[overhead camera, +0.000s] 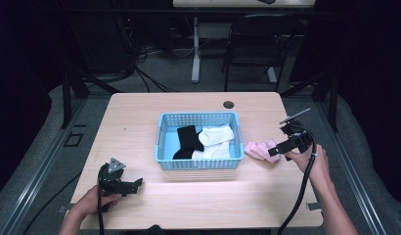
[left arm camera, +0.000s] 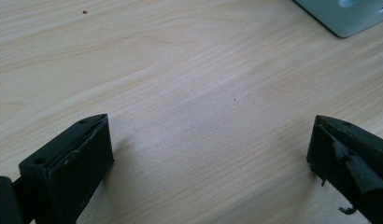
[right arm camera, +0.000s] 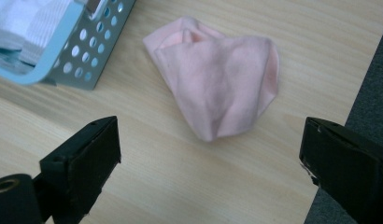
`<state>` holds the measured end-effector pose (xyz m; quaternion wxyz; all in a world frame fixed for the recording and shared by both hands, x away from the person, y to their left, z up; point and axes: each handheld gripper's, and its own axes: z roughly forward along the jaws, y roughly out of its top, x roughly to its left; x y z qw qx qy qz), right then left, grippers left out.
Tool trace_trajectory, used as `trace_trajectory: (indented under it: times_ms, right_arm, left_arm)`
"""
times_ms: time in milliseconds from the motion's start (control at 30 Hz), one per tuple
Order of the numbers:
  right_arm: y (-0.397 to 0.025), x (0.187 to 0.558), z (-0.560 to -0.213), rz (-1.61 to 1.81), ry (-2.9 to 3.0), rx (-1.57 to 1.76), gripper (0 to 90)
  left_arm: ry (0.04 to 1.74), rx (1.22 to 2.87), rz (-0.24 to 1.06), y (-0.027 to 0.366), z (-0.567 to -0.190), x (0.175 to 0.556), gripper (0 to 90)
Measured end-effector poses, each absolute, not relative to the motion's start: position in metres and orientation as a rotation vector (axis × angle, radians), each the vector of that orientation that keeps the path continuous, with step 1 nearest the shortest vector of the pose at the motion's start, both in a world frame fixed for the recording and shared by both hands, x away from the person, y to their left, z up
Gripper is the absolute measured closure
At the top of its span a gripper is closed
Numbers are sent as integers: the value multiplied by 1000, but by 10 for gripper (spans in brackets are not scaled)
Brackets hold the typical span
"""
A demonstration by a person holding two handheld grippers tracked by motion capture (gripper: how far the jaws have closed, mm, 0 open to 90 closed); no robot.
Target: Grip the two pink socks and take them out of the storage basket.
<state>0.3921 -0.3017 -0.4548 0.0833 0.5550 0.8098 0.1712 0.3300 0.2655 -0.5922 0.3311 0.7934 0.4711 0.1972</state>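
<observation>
The wooden counter point(overhead camera: 140, 122) carries a blue perforated basket point(overhead camera: 198, 164) at centre, holding black and white socks. A pink sock point(right arm camera: 217, 79) lies just right of it, near the counter's right edge. The right gripper point(right arm camera: 208, 154) hovers there, jaws wide and empty, likely about to grasp. The left gripper point(left arm camera: 210, 154) waits open over bare wood at near left.

We record a light blue perforated basket point(overhead camera: 162, 147) holding one black sock point(overhead camera: 188, 139) and white socks point(overhead camera: 215, 135). Beside it lies a pale pink sock point(right arm camera: 222, 88). The table point(overhead camera: 135, 117) is light wood grain.
</observation>
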Motion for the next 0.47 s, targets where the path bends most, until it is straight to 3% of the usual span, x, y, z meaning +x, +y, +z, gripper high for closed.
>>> trace_trajectory:
  times_ms: [467]
  right_arm:
    - [-318, 360, -486, 468, 2424, 1670, 63]
  left_arm:
    - [1232, 2071, 516, 265, -592, 330, 0]
